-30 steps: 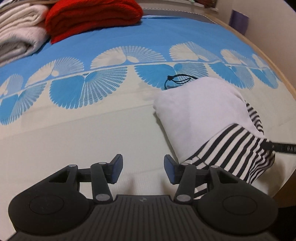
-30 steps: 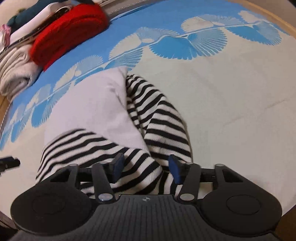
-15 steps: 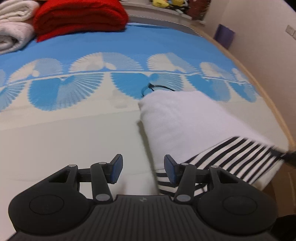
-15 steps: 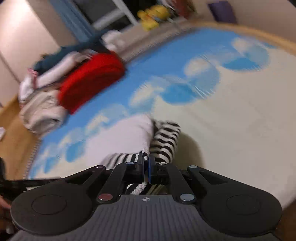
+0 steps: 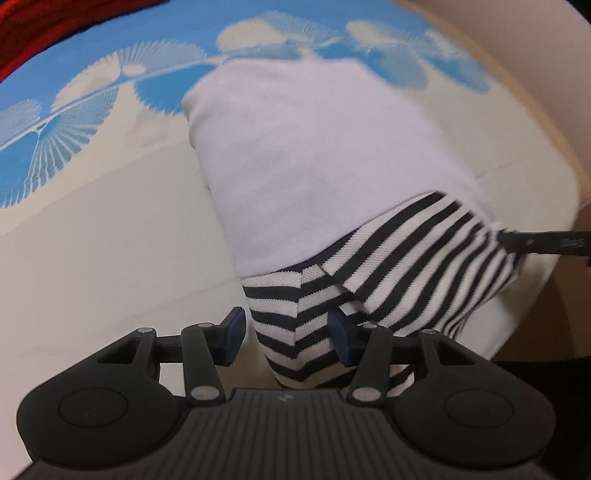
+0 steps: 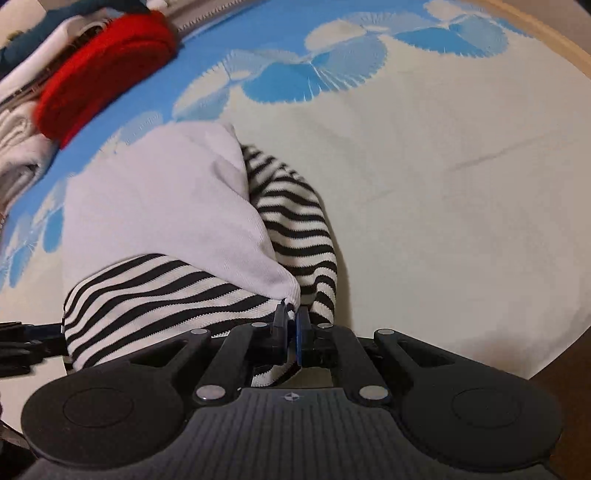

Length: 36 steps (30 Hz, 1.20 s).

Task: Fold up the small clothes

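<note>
The striped garment [image 6: 207, 288] is lying near the bed's [image 6: 461, 192] front edge; the right tongs [image 6: 291, 325] are clenching its near right corner, while the left tongs [image 5: 284, 332] are straddling the near left corner, released. Probably best clamping before lifting both corners evenly

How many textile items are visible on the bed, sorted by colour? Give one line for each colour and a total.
White with black stripes: 1, the garment
Red: 1, the folded knit
White or cream: 1 folded pile; pieces in it unclear
Dark teal: 1 item
Total: 4
</note>
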Motion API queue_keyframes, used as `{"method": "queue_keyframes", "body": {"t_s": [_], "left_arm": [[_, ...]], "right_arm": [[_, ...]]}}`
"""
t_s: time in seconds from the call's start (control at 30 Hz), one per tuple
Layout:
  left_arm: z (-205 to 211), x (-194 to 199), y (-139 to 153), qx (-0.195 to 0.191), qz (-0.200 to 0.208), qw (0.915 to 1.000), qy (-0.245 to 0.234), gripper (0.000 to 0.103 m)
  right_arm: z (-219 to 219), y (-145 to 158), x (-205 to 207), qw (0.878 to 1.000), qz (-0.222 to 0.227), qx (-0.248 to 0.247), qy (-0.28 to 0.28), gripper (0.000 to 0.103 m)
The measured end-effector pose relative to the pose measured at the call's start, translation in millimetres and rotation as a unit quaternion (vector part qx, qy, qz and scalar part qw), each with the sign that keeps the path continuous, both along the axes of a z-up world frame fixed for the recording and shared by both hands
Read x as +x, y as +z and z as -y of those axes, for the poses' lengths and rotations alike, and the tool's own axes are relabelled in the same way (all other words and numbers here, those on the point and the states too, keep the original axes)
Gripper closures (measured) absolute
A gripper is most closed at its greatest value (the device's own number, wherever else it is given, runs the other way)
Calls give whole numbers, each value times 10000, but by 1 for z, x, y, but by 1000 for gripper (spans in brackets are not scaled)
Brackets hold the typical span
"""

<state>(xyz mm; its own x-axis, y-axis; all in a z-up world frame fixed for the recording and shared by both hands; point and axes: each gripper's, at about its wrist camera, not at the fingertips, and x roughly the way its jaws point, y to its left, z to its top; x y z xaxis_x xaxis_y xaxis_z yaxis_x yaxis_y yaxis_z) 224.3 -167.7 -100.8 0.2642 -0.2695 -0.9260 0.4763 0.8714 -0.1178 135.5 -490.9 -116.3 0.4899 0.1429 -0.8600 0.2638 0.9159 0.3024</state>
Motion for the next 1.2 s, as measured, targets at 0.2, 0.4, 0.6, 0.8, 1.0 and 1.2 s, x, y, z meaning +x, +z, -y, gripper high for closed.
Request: {"method": "queue_keyframes", "body": {"t_s": [0.2,0.4,0.6,0.8,1.0,1.2], "left_arm": [[-6,10,4,-67,-199,9995,228,45],[-34,45,28,-776,-179,9944,698,37],[-59,92,17,-1507,-366,9706,1840,31],[-62,128,-10,-2093,-736,9486,2255,21],[-55,148,-48,-2502,-1041,9333,2357,24],[-48,153,-43,-2513,-807,9457,1896,65]], "right_arm": [[-17,31,-3,9927,782,-913,69,67],[-29,43,-5,9853,1525,-436,636,59],[-52,-6,14,9859,58,-1170,1193,60],[-44,-8,21,9894,-37,-1164,869,58],[-34,-13,25,9916,-194,-1097,659,57],[-45,-18,37,9910,-377,-1097,673,69]]}}
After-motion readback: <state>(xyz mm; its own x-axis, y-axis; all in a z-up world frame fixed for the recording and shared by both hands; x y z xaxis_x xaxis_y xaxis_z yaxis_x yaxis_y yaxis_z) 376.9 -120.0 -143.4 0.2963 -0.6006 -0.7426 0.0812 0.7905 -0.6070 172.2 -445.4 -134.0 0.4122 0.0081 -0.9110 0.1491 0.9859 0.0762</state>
